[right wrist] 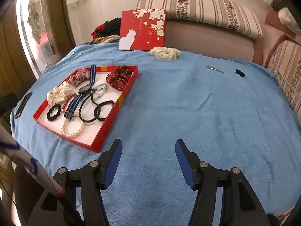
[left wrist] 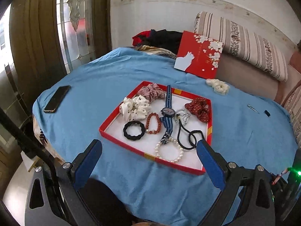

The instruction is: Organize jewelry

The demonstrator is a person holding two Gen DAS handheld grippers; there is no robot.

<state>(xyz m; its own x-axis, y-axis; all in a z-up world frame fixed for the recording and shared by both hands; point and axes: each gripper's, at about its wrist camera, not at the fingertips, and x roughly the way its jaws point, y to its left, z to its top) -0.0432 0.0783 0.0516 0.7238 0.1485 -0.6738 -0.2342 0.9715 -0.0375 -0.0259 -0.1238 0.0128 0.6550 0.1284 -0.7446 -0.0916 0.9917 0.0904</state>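
A shallow red box [left wrist: 111,119] [right wrist: 120,101] lies on the blue cloth and holds scrunchies, a blue striped watch [left wrist: 167,111] [right wrist: 84,90], a pearl bracelet [left wrist: 169,150] [right wrist: 72,130], a red bead bracelet [left wrist: 153,122] and black hair ties [left wrist: 134,130] [right wrist: 101,111]. Outside the box lie a cream scrunchie [left wrist: 218,86] [right wrist: 165,53], a metal hair clip [left wrist: 253,109] [right wrist: 216,69] and a small black clip [left wrist: 267,113] [right wrist: 239,73]. My left gripper [left wrist: 148,146] is open and empty over the box's near edge. My right gripper [right wrist: 148,146] is open and empty above bare cloth, right of the box.
The red box lid [left wrist: 199,56] [right wrist: 143,30] with white blossoms leans at the back against a sofa [right wrist: 207,35]. A black phone [left wrist: 57,98] [right wrist: 23,104] lies on the cloth at the left. Dark clothes [left wrist: 160,37] are piled behind the table.
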